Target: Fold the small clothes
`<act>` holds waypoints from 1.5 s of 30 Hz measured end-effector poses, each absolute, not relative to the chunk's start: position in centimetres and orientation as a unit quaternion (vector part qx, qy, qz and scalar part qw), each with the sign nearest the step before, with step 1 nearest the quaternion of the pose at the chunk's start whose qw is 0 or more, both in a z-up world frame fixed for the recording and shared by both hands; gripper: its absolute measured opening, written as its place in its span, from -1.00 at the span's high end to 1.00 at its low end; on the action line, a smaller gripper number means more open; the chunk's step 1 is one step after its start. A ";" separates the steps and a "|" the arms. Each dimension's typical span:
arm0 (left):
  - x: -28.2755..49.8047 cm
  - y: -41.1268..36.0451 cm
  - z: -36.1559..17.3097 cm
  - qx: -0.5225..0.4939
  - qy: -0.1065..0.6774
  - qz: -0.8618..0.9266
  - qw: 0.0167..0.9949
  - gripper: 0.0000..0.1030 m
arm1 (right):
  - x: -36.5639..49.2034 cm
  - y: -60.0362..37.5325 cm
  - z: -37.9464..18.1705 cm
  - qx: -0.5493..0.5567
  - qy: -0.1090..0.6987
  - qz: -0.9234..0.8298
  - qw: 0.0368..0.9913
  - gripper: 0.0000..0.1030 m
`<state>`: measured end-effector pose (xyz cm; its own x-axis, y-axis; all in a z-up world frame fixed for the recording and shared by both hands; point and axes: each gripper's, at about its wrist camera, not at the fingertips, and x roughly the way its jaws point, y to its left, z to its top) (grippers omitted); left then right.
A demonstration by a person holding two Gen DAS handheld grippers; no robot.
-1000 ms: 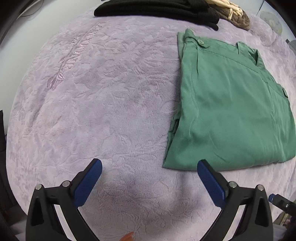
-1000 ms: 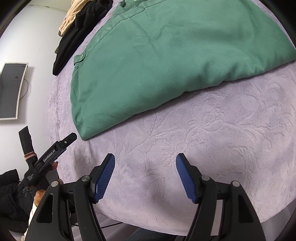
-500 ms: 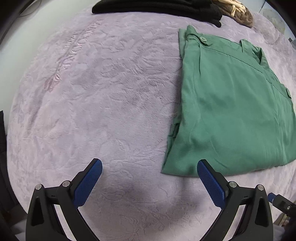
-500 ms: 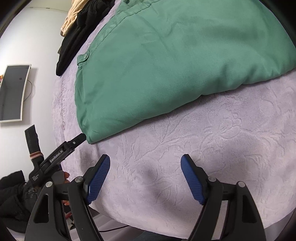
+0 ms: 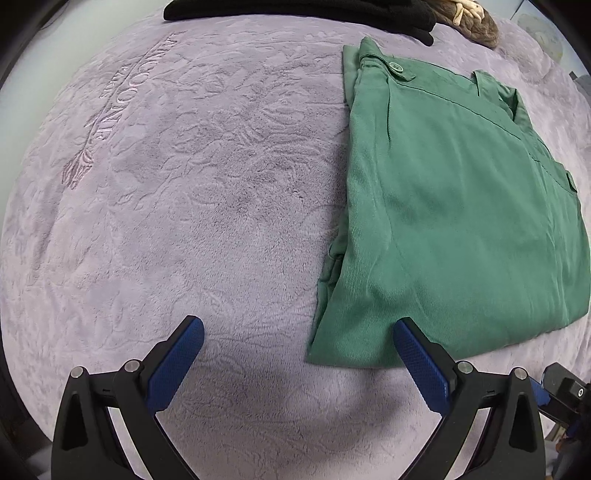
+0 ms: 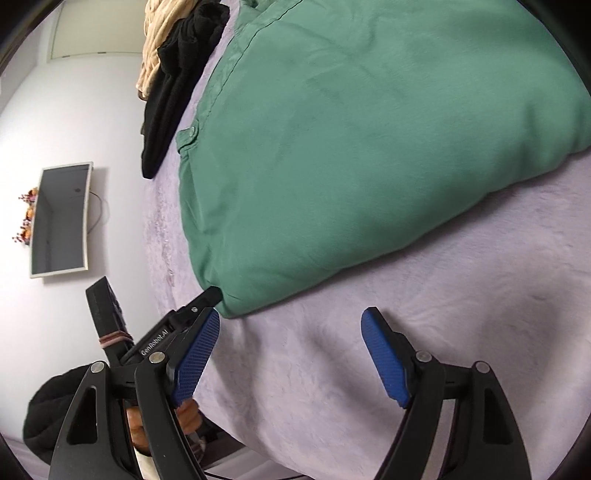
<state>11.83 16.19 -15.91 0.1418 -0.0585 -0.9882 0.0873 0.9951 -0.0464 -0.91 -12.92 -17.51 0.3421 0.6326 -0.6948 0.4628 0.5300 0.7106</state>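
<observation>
A pair of green shorts (image 5: 454,221) lies folded flat on a lilac plush blanket (image 5: 184,206), waistband with a button at the far end. My left gripper (image 5: 297,347) is open and empty, low over the blanket, with the shorts' near left corner just inside its right fingertip. In the right wrist view the shorts (image 6: 369,140) fill the upper part. My right gripper (image 6: 290,332) is open and empty, just short of the shorts' near edge. The left gripper's tip (image 6: 207,297) touches that near corner there.
A pile of black clothes (image 5: 295,9) and a tan knitted item (image 5: 469,18) lie at the blanket's far edge. In the right wrist view a white wall with a grey framed panel (image 6: 61,218) lies to the left, past the blanket's edge.
Both grippers have moved forward toward the shorts' near edge. The left gripper's right finger now reaches the near left corner. Both stay open.
</observation>
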 end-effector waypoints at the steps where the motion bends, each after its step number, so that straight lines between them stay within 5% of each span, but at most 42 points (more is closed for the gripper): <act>1: 12.1 16.4 -16.1 0.010 0.652 -0.050 0.756 -1.00 | -0.7 -12.7 -17.8 0.487 0.567 0.069 0.661 -0.59; 16: 16.9 19.3 -17.5 -0.130 0.631 -0.122 0.755 -1.00 | 2.7 -10.9 -21.5 0.602 0.481 0.080 0.633 -0.62; 17: 16.8 19.4 -17.8 -0.138 0.629 -0.128 0.754 -1.00 | 2.9 -10.9 -21.7 0.615 0.475 0.082 0.625 -0.54; 20: 17.4 18.9 -18.1 -0.182 0.632 -0.159 0.736 -1.00 | 3.4 -11.5 -21.9 0.627 0.469 0.081 0.617 0.59; 23: 18.4 18.1 -18.3 -0.207 0.635 -0.183 0.721 -1.00 | 4.0 -12.0 -19.9 0.624 0.441 0.114 0.635 0.69; 34: 22.9 12.6 -19.2 -0.292 0.644 -0.302 0.639 -1.00 | 5.0 -11.5 -18.2 0.555 0.481 0.156 0.661 0.70; 36: 23.1 11.2 -19.4 -0.261 0.653 -0.282 0.653 -1.00 | 4.3 -11.5 -18.8 0.538 0.515 0.153 0.650 0.60; 38: 22.9 10.4 -19.7 -0.230 0.659 -0.265 0.665 -0.79 | 3.6 -11.8 -18.4 0.511 0.544 0.151 0.648 0.55; 40: 22.5 10.0 -19.7 -0.192 0.661 -0.250 0.681 -0.56 | 2.6 -12.8 -17.1 0.473 0.563 0.148 0.661 0.20; 41: 22.3 10.0 -19.7 -0.184 0.660 -0.248 0.684 -0.56 | 2.3 -13.5 -16.4 0.460 0.562 0.146 0.672 -0.19; 44: 22.2 9.6 -19.5 -0.170 0.662 -0.240 0.689 -0.57 | 1.4 -17.1 -13.6 0.415 0.541 0.108 0.724 -0.22; 45: 22.1 9.4 -19.4 -0.163 0.662 -0.236 0.692 -0.56 | 1.4 -18.1 -13.0 0.402 0.531 0.091 0.741 0.00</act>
<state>22.14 9.42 -19.44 0.0113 -0.5428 -0.8398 0.1119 0.8353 -0.5383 1.40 -18.09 -12.96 0.4194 0.5609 -0.7138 0.2923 0.6610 0.6911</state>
